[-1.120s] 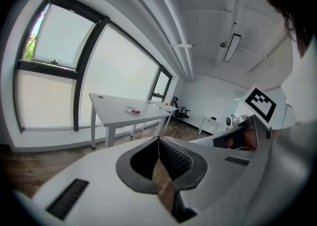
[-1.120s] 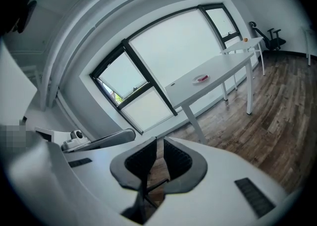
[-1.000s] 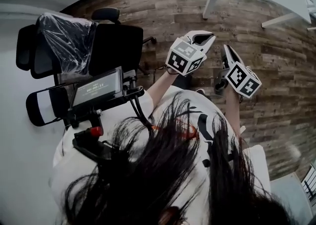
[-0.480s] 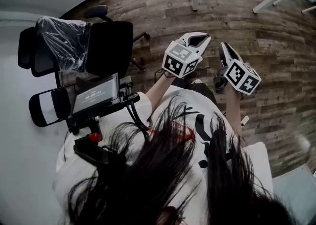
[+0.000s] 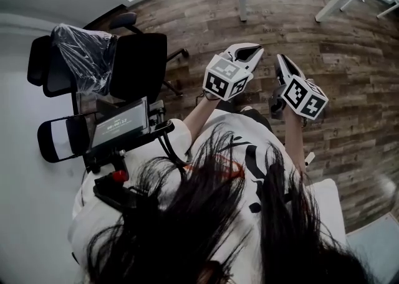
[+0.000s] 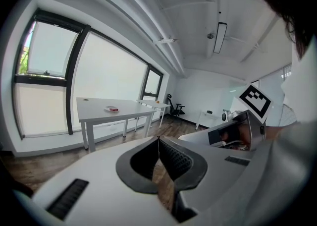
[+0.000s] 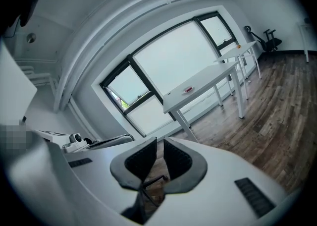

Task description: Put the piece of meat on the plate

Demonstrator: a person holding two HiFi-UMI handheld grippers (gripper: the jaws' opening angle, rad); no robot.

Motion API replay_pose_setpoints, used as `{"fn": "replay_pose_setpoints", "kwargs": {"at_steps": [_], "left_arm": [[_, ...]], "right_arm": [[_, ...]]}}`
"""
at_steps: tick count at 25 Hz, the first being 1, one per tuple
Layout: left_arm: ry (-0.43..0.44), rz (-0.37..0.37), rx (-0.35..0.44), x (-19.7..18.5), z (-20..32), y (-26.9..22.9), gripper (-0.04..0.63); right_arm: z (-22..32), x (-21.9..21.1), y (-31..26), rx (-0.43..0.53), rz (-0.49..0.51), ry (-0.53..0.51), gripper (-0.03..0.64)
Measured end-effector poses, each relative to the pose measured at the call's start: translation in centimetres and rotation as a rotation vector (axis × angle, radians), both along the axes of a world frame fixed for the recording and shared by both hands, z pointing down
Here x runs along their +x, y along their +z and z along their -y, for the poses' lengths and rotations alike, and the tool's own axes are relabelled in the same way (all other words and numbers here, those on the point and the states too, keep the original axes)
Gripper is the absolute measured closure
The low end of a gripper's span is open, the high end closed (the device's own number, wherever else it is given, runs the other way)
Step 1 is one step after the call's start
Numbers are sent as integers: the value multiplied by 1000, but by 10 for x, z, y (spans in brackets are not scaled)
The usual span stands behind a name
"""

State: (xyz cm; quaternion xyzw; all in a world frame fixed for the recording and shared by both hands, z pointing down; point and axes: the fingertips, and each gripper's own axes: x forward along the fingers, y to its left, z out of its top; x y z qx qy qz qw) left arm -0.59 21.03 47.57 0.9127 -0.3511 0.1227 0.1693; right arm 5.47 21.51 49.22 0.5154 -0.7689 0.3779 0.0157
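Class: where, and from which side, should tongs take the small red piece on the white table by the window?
Probably from above, closing across its middle: the small red piece lies low and flat on the white table. It is too far off to pick a finer spot.

Seen from above, a person holds two grippers out ahead of the chest, side by side and just apart, both tipped slightly downward. The left gripper (image 5: 254, 48) has its jaws closed tip to tip on nothing. The right gripper (image 5: 279, 61) is likewise closed and empty. Both forearms (image 5: 198, 116) reach forward.
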Motion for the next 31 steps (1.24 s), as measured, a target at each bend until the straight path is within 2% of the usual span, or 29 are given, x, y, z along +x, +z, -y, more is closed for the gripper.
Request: {"fn": "replay_pose_setpoints", "kwargs": {"at_steps": [16, 31], "left_arm": [[31, 12, 35, 11, -3, -8, 589], [36, 22, 31, 1, -14, -5, 589]], "right_arm": [[-3, 9, -8, 31, -15, 10, 565], [-17, 1, -1, 6, -7, 16, 565]]}}
